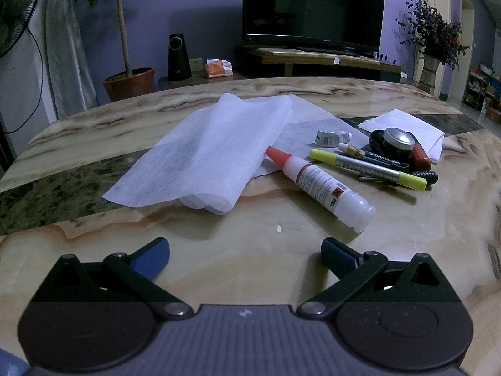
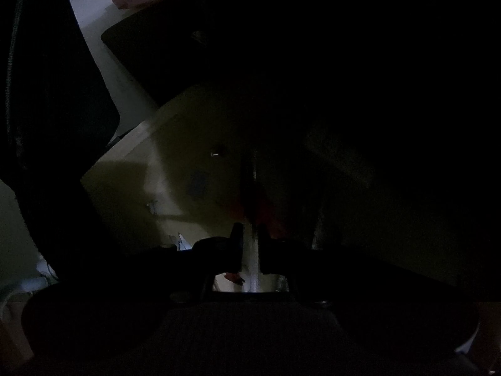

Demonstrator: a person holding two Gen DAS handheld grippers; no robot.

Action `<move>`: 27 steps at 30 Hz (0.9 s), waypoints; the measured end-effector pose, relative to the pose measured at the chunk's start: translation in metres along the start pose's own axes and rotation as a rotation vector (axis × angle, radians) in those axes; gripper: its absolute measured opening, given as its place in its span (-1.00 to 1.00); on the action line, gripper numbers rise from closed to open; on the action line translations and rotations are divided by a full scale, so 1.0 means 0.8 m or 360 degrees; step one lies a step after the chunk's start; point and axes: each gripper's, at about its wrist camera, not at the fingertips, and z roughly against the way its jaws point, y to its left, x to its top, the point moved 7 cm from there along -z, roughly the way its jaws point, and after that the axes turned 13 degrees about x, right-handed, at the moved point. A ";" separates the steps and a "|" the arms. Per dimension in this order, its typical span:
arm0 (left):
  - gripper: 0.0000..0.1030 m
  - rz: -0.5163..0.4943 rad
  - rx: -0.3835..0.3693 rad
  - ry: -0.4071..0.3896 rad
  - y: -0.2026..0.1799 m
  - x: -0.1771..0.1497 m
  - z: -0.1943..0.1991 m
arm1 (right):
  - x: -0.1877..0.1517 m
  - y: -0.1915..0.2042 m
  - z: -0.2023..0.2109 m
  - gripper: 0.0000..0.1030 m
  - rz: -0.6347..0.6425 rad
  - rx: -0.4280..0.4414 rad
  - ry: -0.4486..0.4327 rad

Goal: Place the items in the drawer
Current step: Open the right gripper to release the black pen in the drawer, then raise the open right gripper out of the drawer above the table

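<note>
The right claw [image 2: 250,247] is pinching a slim, dim item over the drawer [image 2: 175,144]; lower it gently before releasing. The left claw [image 1: 245,258] is waiting spread above the counter's [image 1: 250,266] near edge.

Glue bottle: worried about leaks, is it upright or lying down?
Lying down. The glue bottle rests on its side on the table, red cap on.

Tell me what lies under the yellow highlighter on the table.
The yellow highlighter rests across a dark marker and a thin metal clip-like piece, above the marble table. Whatever else lies beneath the pile is covered.
</note>
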 end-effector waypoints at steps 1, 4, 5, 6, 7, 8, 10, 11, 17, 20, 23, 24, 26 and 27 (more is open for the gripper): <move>0.99 0.0000 0.0000 0.0000 0.000 0.000 0.000 | -0.001 0.000 0.001 -0.78 -0.0002 -0.0003 -0.0004; 0.99 0.0000 0.0000 0.0000 0.000 0.000 0.000 | -0.003 0.001 0.003 -0.77 -0.0008 -0.0007 -0.0015; 0.99 0.0000 0.0000 0.0000 0.000 0.000 0.000 | -0.003 0.002 0.006 -0.77 -0.0003 -0.0012 -0.0017; 0.99 0.0000 0.0000 0.0000 0.000 0.000 0.000 | -0.004 0.003 0.008 -0.77 0.0008 -0.0016 -0.0017; 0.99 0.0000 0.0000 0.0000 0.000 0.000 0.000 | -0.003 0.006 0.012 -0.77 0.0033 -0.0026 -0.0017; 0.99 0.0000 0.0000 0.0000 0.000 0.000 0.000 | -0.001 0.010 0.016 -0.77 0.0065 -0.0038 -0.0018; 0.99 0.0000 0.0000 0.0000 0.000 0.000 0.000 | 0.003 0.019 0.020 -0.77 0.0138 -0.0053 -0.0014; 0.99 0.0000 0.0000 0.0000 0.000 0.000 0.000 | 0.004 0.022 0.029 -0.77 0.0170 -0.0057 -0.0015; 0.99 0.0000 0.0000 0.0000 0.000 0.000 0.000 | 0.015 0.041 0.107 -0.77 0.0178 0.0175 -0.0208; 0.99 0.0000 0.0000 0.0000 0.000 0.000 0.000 | 0.030 0.046 0.172 -0.76 0.0091 0.0445 -0.0504; 0.99 0.0000 0.0000 0.0000 0.000 0.000 0.000 | 0.047 0.039 0.247 -0.60 0.0039 0.0598 -0.0912; 0.99 0.0000 0.0000 0.0000 0.000 0.000 0.000 | 0.052 0.033 0.264 -0.45 0.0014 0.0602 -0.1024; 0.99 0.0000 0.0000 0.0000 0.000 0.000 0.000 | 0.065 0.010 0.294 -0.44 -0.0067 0.0488 -0.1199; 0.99 0.0000 0.0000 0.0000 0.000 0.000 0.000 | 0.072 -0.003 0.306 -0.44 -0.0106 0.0392 -0.1253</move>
